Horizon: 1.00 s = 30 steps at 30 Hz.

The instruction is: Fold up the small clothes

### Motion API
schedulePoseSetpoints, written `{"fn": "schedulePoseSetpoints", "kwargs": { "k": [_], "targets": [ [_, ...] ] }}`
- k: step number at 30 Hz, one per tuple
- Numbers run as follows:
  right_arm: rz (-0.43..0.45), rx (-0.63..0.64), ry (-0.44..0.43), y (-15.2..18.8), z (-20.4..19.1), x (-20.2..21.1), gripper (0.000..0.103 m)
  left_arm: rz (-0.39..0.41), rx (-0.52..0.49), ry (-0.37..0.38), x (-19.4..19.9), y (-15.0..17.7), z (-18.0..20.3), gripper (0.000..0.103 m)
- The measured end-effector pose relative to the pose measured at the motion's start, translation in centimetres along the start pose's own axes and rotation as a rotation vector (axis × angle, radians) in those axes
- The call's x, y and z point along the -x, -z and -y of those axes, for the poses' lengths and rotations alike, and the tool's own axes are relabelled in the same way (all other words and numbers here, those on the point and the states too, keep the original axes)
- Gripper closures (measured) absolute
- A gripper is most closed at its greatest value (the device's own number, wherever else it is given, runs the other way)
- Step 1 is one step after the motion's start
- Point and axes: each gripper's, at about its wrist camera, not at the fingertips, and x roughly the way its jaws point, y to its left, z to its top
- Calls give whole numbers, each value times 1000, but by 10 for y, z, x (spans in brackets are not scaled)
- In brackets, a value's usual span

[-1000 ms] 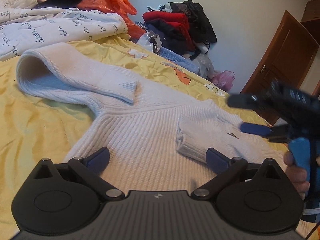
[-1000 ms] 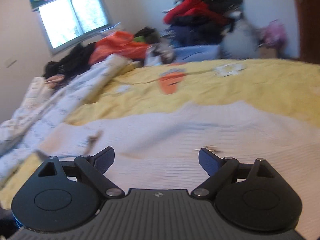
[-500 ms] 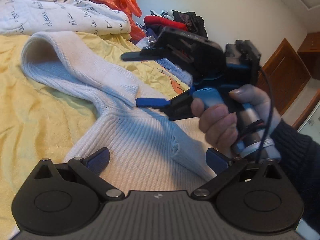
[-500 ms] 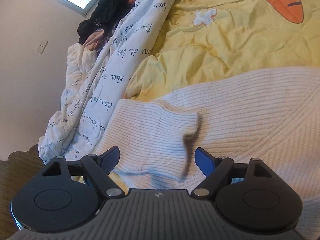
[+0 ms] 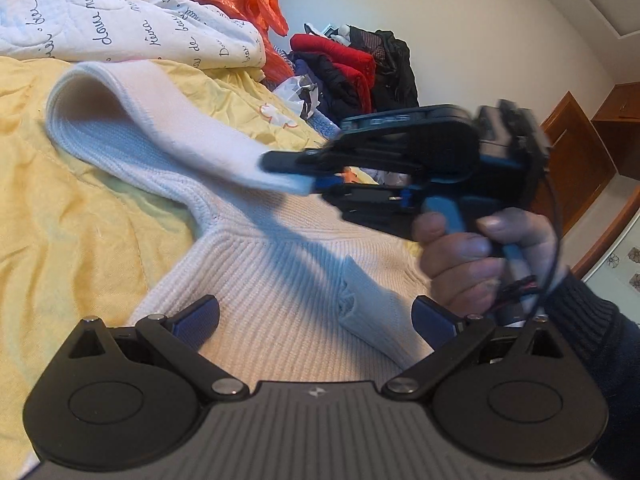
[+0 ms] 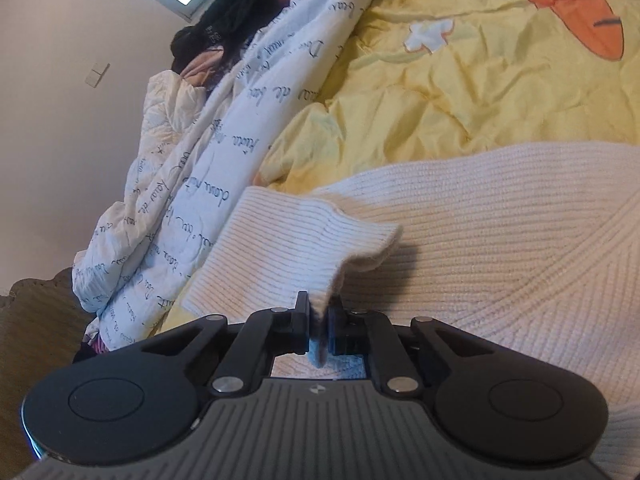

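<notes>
The left wrist view shows the whole right tongs (image 5: 288, 178) from the side, with a hand (image 5: 476, 256) and a dark knit sleeve (image 5: 592, 320) holding them at the right of the frame; the right wrist view shows only their two tips from behind. In that view the right tongs (image 6: 319, 322) are pinched tight on the cuff (image 6: 320, 240) of the white sweater (image 6: 500, 240), low in the middle of the frame. The left tongs (image 5: 316, 314) stand wide with nothing between them, above the sweater's body. The sweater (image 5: 280, 280) lies flat on the yellow bed cover (image 5: 60, 220), and its sleeve (image 5: 160, 132) rises in a soft loop at the upper left. There is bare yellow cover to the left of it. A white quilt with writing (image 6: 192, 184) bunches along the left edge of the bed. The sweater is ribbed and fuzzy; the cover is wrinkled, with an orange carrot (image 6: 588, 20) picture at the upper right.
</notes>
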Motion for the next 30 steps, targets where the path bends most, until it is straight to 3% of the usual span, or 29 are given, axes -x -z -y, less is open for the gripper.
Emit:
{"fn": "schedulePoseSetpoints", "kwargs": {
  "k": [3,6,10,16,21,30],
  "targets": [
    [43,33,5,-2,1,36,92,0,-3,-2,1,1,1,0],
    [80,52,73,5,15,83,92,-1,-8,-5,1,2,2,0],
    [121,28,204,39,58,161,92,-1,-12,-10,0,2,4,0],
    [223,-124,351,102,126,261,92,-2,-28,-24,-2,3,8,0],
    [249,-181,382,138,148,280,92,-7,-60,-46,-3,5,13,0],
    [292,-181,344,155,151,288,92,-15,-101,-71,-4,8,17,0]
  ]
}}
